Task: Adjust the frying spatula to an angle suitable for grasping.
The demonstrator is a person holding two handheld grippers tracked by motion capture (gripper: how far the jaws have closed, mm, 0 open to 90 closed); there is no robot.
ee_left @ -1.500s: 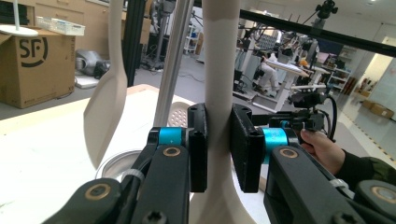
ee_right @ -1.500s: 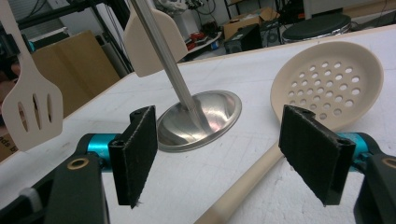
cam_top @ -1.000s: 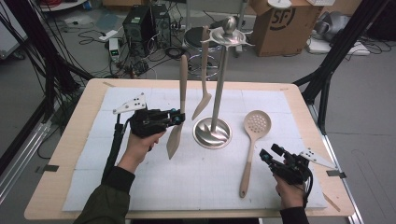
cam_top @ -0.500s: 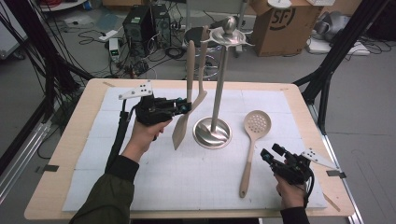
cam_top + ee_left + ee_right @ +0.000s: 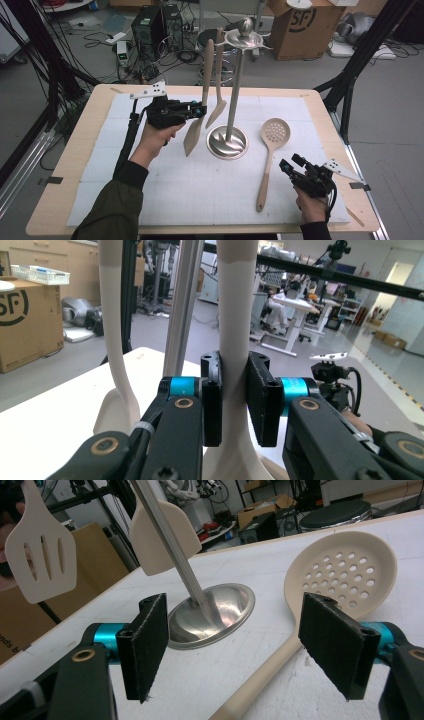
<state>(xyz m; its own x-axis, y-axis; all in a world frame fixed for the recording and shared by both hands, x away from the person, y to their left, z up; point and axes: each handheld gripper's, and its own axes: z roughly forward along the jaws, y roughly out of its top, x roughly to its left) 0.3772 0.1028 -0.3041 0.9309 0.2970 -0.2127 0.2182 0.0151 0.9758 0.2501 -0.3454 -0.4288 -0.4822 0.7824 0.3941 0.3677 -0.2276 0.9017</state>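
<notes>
The left gripper was clamped on the handle of a beige spatula, holding it upright just left of the steel rack; its head hung near the rack's base, its handle top near the rack's crown; a slotted turner hung from the rack beside it; the skimmer lay flat on the mat right of the rack; the right gripper, jaws wide apart, rested beside the skimmer's handle.
</notes>
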